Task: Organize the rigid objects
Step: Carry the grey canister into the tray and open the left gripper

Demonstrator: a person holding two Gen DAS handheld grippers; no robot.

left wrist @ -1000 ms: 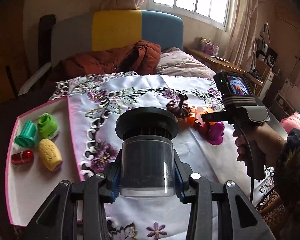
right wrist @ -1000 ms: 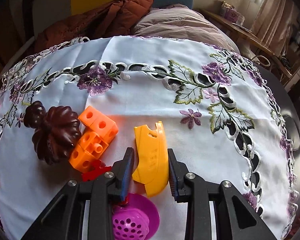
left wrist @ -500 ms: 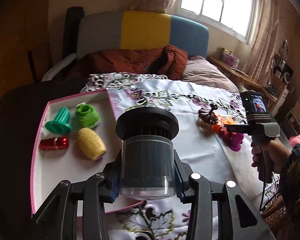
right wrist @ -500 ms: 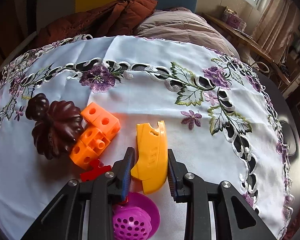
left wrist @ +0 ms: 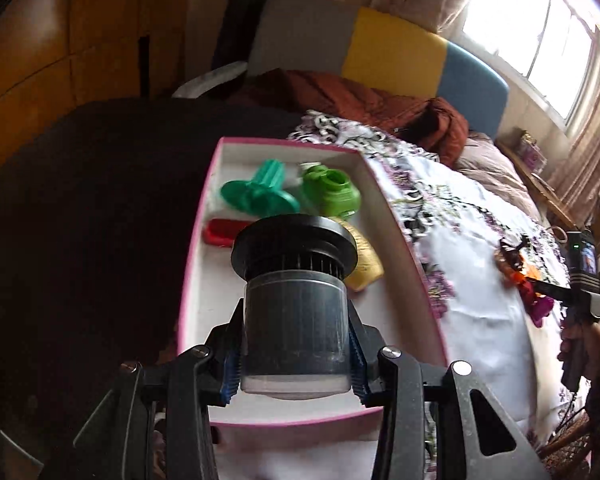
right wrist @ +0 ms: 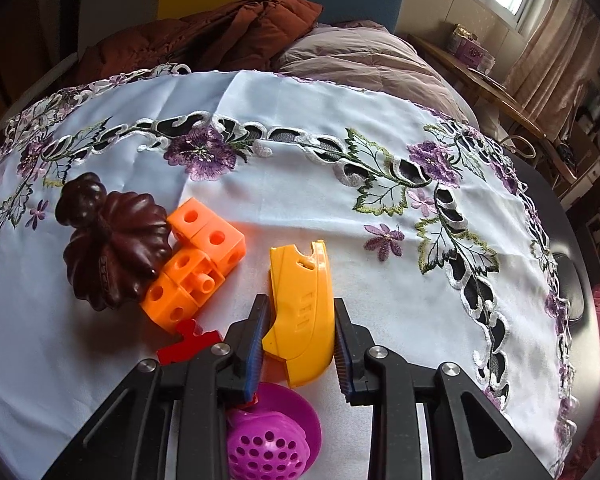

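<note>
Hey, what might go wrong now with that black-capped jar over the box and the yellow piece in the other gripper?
1. The left gripper holds the black-capped jar above the pink-edged box; lowered straight ahead, it might knock the yellow ridged toy or red toy.
2. The right gripper clamps the yellow curved piece near one end, so it may pivot or slip.

The right gripper has its blue pads against both sides of a yellow curved piece on the embroidered cloth. Left of it lie orange blocks touching a dark brown pumpkin shape. A red piece and a purple perforated piece sit nearest.
</note>
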